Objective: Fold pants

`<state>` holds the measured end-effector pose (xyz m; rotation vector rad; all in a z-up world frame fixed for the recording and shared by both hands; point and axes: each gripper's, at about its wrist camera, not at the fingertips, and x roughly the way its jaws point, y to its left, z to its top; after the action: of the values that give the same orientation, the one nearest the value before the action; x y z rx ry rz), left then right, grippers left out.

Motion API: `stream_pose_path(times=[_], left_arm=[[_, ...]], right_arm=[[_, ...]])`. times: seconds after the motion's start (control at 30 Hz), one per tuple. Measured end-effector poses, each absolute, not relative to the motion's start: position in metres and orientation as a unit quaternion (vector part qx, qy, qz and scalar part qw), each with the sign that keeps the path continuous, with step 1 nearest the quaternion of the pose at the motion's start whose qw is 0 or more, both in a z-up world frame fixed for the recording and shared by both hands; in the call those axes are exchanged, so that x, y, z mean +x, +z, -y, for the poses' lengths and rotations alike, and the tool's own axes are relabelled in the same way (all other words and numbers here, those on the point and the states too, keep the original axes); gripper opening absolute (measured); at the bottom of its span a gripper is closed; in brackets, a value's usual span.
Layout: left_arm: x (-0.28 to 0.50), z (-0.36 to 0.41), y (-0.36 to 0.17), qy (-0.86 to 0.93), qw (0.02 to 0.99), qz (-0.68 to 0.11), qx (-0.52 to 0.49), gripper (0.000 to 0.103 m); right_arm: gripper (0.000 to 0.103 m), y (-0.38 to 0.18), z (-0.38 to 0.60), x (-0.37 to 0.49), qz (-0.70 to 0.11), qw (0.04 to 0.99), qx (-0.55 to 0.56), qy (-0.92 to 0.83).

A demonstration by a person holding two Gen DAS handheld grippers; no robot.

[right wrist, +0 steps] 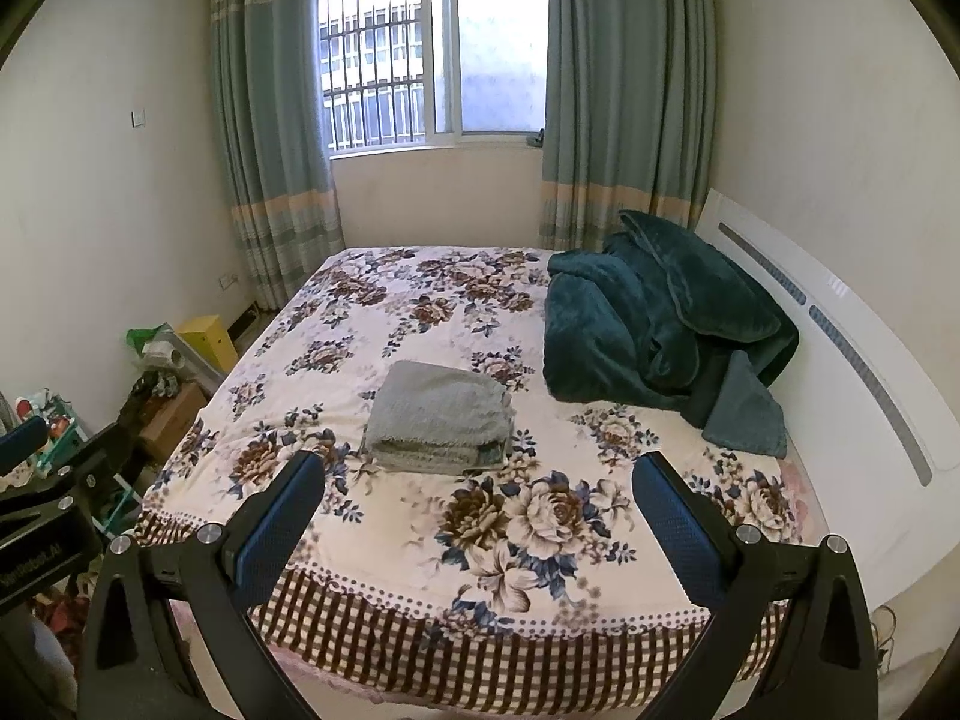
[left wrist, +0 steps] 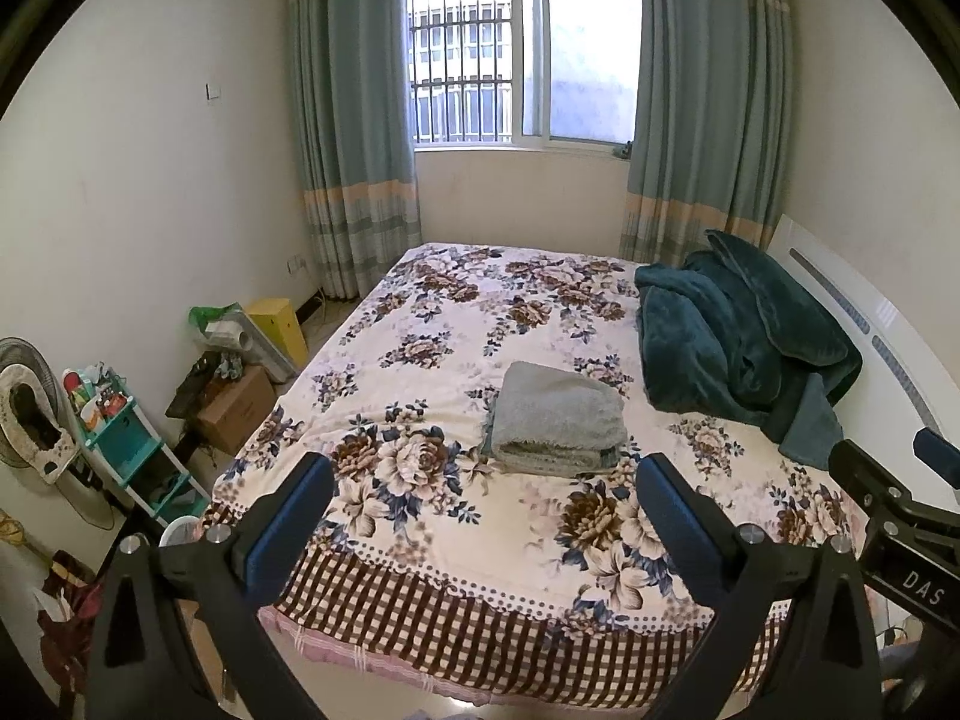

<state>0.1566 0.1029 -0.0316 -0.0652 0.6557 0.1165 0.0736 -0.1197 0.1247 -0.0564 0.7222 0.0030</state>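
Grey fleecy pants point(left wrist: 555, 417) point(right wrist: 441, 414) lie folded into a compact stack in the middle of the flower-patterned bed point(left wrist: 420, 312) point(right wrist: 360, 312). My left gripper point(left wrist: 485, 468) is open, held above the bed's foot end, well short of the pants, with nothing between its blue pads. My right gripper point(right wrist: 479, 465) is also open and empty, at the same distance from the stack. In the left wrist view the right gripper's body point(left wrist: 900, 510) shows at the right edge. In the right wrist view the left gripper's body point(right wrist: 48, 504) shows at the left edge.
A crumpled dark teal blanket point(left wrist: 744, 348) point(right wrist: 666, 330) is heaped at the bed's right side against a white headboard point(left wrist: 852, 312) point(right wrist: 840, 324). Boxes point(left wrist: 240, 408), a teal shelf point(left wrist: 120, 438) and a fan point(left wrist: 30, 402) crowd the floor on the left. Curtains frame the window behind.
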Motion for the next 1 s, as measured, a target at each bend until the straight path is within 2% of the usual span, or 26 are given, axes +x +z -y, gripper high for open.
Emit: stream_pose_path(times=[1.0], left_arm=[[0.156,-0.102,-0.033,0.055,0.944,-0.322,-0.031,0.103]], right_arm=[[0.103,0.112,0.113,0.075,-0.355,0.935,-0.021,0.000]])
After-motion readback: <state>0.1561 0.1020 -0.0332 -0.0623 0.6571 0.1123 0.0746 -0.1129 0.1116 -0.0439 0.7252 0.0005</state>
